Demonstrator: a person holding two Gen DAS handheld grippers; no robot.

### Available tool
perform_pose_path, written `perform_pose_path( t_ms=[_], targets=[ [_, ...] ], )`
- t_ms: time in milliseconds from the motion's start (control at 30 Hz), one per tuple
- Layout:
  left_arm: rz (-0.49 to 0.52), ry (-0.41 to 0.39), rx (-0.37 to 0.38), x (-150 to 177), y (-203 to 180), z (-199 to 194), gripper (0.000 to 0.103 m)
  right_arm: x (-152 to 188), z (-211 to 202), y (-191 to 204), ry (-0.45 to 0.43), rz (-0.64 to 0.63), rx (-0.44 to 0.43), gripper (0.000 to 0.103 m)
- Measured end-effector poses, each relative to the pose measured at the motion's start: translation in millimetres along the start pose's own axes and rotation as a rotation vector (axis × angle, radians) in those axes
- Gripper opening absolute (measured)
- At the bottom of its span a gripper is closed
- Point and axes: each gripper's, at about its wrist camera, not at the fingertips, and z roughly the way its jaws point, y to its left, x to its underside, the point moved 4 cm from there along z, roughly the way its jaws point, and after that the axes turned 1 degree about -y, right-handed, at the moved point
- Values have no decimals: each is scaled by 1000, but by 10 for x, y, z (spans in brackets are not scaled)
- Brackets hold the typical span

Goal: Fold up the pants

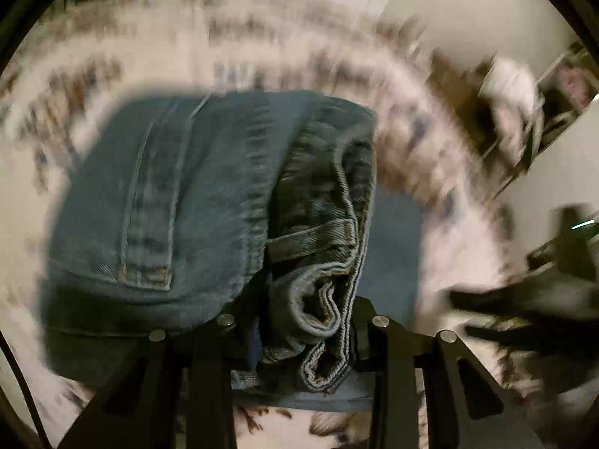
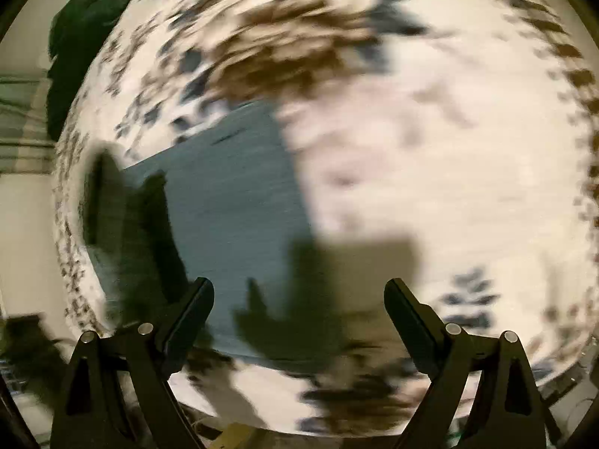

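Blue jeans (image 1: pixel 179 202) hang bunched from my left gripper (image 1: pixel 307 321), which is shut on a thick fold of waistband and hem denim pinched between its black fingers. The lifted part shows a back pocket and a belt loop. In the right wrist view a flat stretch of the jeans (image 2: pixel 232 209) lies on the round table's patterned cloth. My right gripper (image 2: pixel 299 299) hovers above that stretch, open wide with nothing between its fingers. At the left of that view, a dark blurred shape that looks like the left gripper (image 2: pixel 127 232) overlaps the denim.
The round table (image 2: pixel 430 149) wears a white cloth with brown and blue leaf prints. A dark green garment (image 2: pixel 86 37) lies off its far left edge. A shelf with white items (image 1: pixel 516 112) stands beyond the table. Both views are motion-blurred.
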Motion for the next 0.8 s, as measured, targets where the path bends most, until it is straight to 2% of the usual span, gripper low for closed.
perform_pose_path(
  t_ms=[100,167,200,233,267,333,367,433,500,600,633,667,700,733,800],
  targets=[
    [60,33,-28,47,-62,73,36,-61,-115,-150,-11,22,-60,95],
    [62,52,2,-12,-128,-80,49,-108,-158,-77,-11,18,-153,95],
    [31,53,30,-46,-113,-203,66,-136,-157,-14,-7,5,-194,95],
    [-8,50,37,0,-41,-283,94,-157,-140,64,-2,-11,-240,95],
    [-79,54,38,-21,61,-382,103,-168,-94,178,9,-29,-286,95],
    [-192,62,71,-45,273,-522,103,-179,74,433,45,-54,-368,95],
    [-242,59,59,-71,394,-616,103,-182,207,564,77,-75,-392,95],
    [-299,28,18,-87,633,-779,103,-182,464,739,114,-115,-361,95],
    [-325,-12,-87,-120,930,-939,103,-172,716,905,141,-144,-327,101],
    [-311,-38,-239,-137,1234,-1046,103,-141,861,1194,138,-189,-303,101],
    [-305,-38,-288,-125,1339,-1073,103,-109,863,1304,124,-210,-286,94],
    [-302,-36,-314,-130,1412,-1079,103,-58,853,1435,107,-248,-297,70],
    [-300,-36,-322,-119,1463,-1080,103,-11,864,1498,80,-278,-229,54],
    [-292,-37,-329,-118,1479,-1077,103,36,874,1546,64,-297,-198,42],
    [-266,-40,-338,-168,1467,-1113,103,69,754,1523,22,-260,-217,32]
  ],
)
